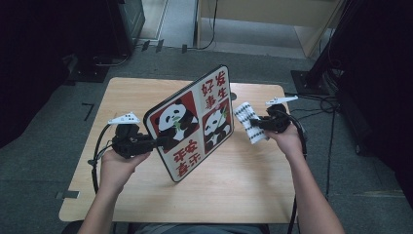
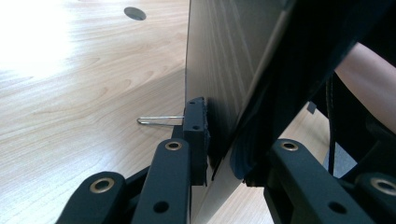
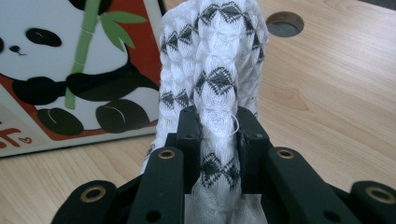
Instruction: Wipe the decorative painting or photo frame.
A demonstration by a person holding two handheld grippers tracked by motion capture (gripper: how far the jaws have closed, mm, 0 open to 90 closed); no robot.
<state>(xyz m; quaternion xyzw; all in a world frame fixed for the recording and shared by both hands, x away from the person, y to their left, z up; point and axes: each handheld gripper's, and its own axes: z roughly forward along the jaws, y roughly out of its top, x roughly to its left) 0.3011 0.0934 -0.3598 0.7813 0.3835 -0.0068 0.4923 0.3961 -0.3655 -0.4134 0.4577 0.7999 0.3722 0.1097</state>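
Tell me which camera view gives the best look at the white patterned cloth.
The right gripper view: the cloth sits close up, pinched between the right gripper fingers, its grey diamond weave plain. The high view shows it small and bunched beside the panda board. In the left gripper view the board's dark back blocks it.

The panda board (image 1: pixel 192 122) has a smooth, slightly glossy printed face in red, white and black; its back, seen in the left gripper view, looks dark, matt and faintly streaked. Just beside the board, the white cloth (image 3: pixel 212 70) is a soft, puckered weave with grey diamond patterning and a loose thread. Under the board, the table (image 1: pixel 243 180) is pale wood-grain laminate, smooth with a mild sheen. The gripper jaws look like matt black plastic with brass-coloured rivets.
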